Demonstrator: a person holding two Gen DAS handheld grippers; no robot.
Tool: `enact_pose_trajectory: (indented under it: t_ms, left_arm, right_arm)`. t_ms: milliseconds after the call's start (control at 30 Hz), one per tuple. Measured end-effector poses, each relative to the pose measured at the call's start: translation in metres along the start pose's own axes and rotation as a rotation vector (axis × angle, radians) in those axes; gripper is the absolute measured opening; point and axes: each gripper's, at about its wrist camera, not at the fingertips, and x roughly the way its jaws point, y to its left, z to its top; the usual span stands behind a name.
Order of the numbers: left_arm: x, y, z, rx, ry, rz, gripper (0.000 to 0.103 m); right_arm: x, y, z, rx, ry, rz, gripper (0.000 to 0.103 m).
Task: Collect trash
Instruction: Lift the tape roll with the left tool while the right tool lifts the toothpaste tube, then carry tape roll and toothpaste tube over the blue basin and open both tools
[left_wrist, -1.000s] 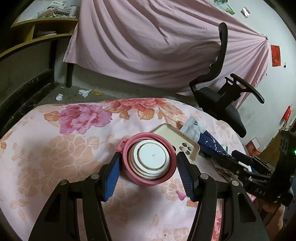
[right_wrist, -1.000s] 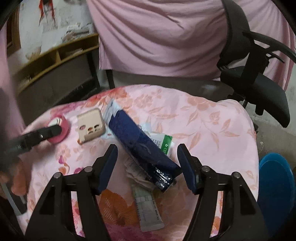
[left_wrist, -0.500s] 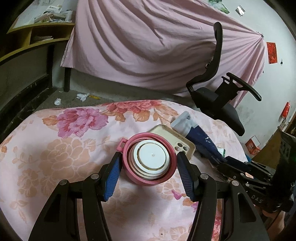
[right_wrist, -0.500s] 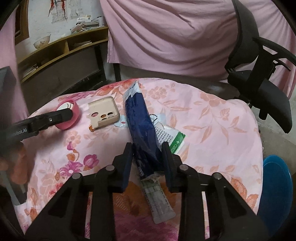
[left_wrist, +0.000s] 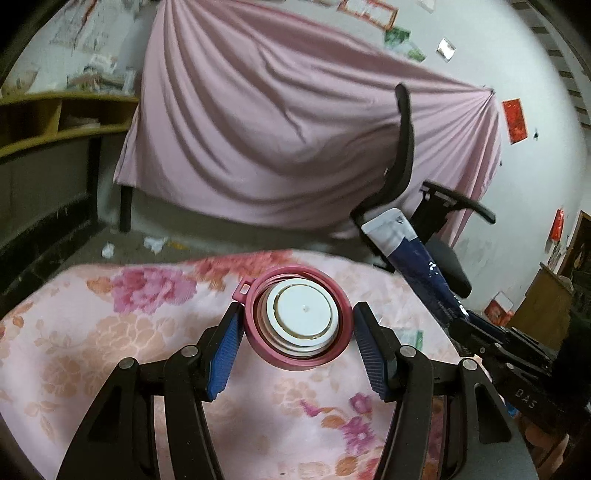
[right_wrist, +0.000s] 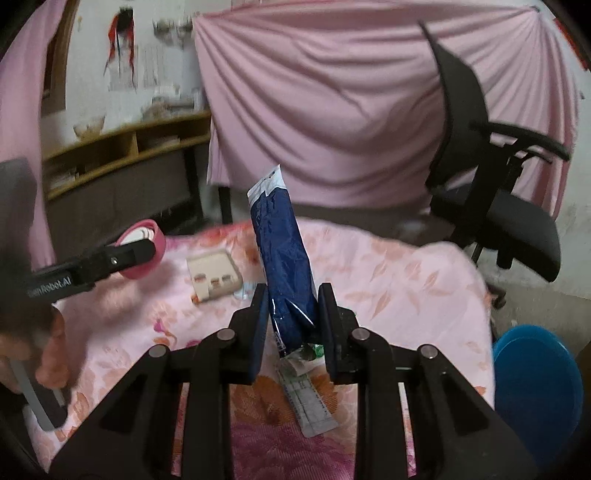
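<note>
At the left, the left gripper (left_wrist: 297, 341) clasped the pink lid (left_wrist: 297, 317) by its rim, blue pads on either side, and carried it clear of the flowered cloth (left_wrist: 122, 332). The lid, with its white inner disc, looked like rigid plastic, light and unlikely to deform; the round rim was smooth, so a hold straight across the widest part seemed the safest, since an off-centre pinch could let it squirt out. A small tab stood out at its upper left edge, away from the pads.

Toward the middle, a beige phone case (right_wrist: 213, 275) lay flat on the cloth, untouched, probably stiff and no part of the trash.

Further right, the right gripper (right_wrist: 293, 323) had just been closing, and its jaws now pinched the dark blue wrapper (right_wrist: 284, 258) near its lower end, holding it up so its white sealed top stood above the table. The film looked thin, glossy and slippery, nearly weightless, and likely to crumple; a grip low on the crinkled end seemed firmer than 1 on the smooth middle. Beneath it, a flat grey sachet (right_wrist: 308, 402) and green-printed paper (right_wrist: 310, 352) remained on the cloth. At the far right a blue bin (right_wrist: 535, 384) stood beside the table, probably where the wrapper belonged.
</note>
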Motion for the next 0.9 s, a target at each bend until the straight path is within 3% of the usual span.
enact_pose_trajectory:
  t_ms: [267,500,667,900]
  left_arm:
    - [-0.02,-0.042,0.0,0.063,-0.144,-0.006,0.054]
    - [-0.036,-0.101,-0.004,0.172,-0.247,-0.045,0.054]
    - [-0.035,-0.137,-0.009,0.243,-0.271,-0.102,0.054]
    - [-0.011,-0.19,-0.005,0.225,-0.196,-0.224,0.054]
  right_arm:
    - [-0.042,-0.007,0.003,0.05,-0.224,-0.084,0.046]
    - [-0.08,-0.03,0.002,0.129,-0.355,-0.191,0.046]
    - [-0.112,-0.059,-0.003,0.173,-0.405,-0.281,0.046]
    - [-0.148,-0.104,-0.018,0.249,-0.412,-0.392,0.046]
